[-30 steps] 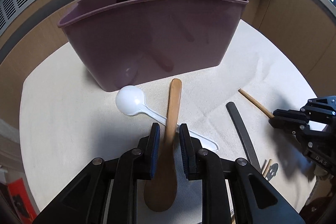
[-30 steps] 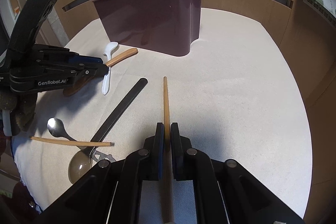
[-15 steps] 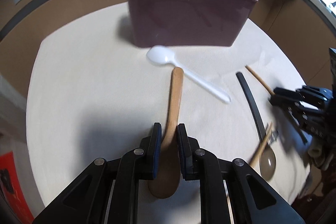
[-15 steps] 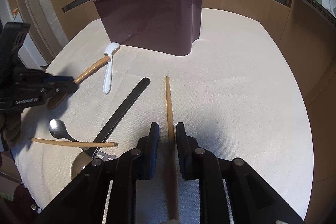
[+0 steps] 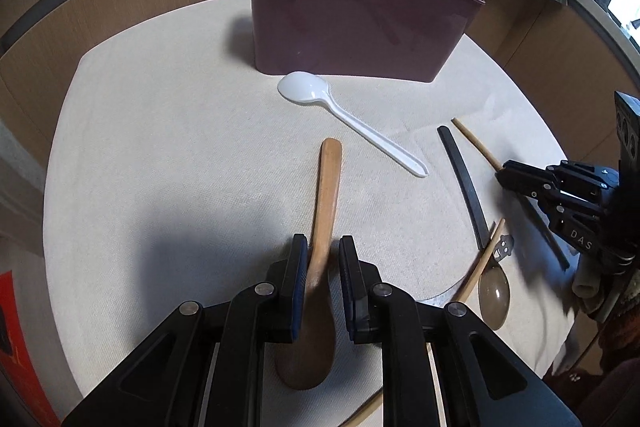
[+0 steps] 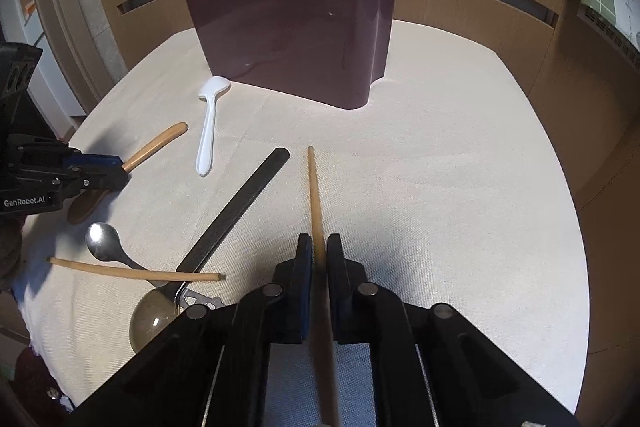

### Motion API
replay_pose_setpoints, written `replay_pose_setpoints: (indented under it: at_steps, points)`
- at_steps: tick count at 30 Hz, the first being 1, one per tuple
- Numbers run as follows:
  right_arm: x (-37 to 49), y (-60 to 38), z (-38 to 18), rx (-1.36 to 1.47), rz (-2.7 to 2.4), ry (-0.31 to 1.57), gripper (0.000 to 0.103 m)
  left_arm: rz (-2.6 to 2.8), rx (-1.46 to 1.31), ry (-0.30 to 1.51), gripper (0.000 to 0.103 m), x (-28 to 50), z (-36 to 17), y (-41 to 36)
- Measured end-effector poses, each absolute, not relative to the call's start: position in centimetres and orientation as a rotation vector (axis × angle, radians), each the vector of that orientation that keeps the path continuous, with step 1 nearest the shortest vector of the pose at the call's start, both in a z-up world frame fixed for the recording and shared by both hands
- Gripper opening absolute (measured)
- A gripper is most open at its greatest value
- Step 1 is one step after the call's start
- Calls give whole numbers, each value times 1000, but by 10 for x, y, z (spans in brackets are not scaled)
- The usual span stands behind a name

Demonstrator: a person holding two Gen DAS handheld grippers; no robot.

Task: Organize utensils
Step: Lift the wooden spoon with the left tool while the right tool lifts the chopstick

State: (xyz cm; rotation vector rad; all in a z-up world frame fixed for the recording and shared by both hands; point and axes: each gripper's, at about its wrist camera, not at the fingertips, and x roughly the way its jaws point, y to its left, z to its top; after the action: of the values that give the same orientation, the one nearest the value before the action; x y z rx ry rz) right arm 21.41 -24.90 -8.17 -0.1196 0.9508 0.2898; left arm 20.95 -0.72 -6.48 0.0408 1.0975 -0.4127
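My left gripper (image 5: 323, 247) is shut on the neck of a wooden spoon (image 5: 329, 183), whose handle points toward the maroon utensil holder (image 5: 352, 27). From the right wrist view this gripper (image 6: 120, 167) is at the left edge with the wooden spoon (image 6: 160, 143) sticking out of it. My right gripper (image 6: 319, 247) has its jaws closing on a wooden chopstick (image 6: 314, 195) that lies between the pads and points at the holder (image 6: 296, 35). Several utensils stand in the holder.
On the cream cloth lie a white plastic spoon (image 6: 208, 131), a black flat utensil (image 6: 236, 215), a metal spoon (image 6: 104, 237), a second chopstick (image 6: 132, 271) and a brown translucent spoon (image 6: 154, 319). A slatted vent and a wooden wall run behind the holder.
My left gripper drew back from the holder with the wooden spoon, which no longer lies over the white spoon. My right gripper opened briefly around the chopstick and closed again.
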Motion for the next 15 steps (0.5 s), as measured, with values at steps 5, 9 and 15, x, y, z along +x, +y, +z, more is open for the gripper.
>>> replay_pose_setpoints:
  at_steps: [5, 9, 15]
  points:
    - [211, -261, -67, -37, 327, 919, 5, -443, 82, 1067, 18, 214, -54, -17]
    - [208, -267, -51, 14, 356, 877, 5, -474, 127, 1050, 22, 216, -46, -26]
    - [207, -267, -44, 6, 337, 846, 5, -465, 228, 1075, 23, 236, -53, -49]
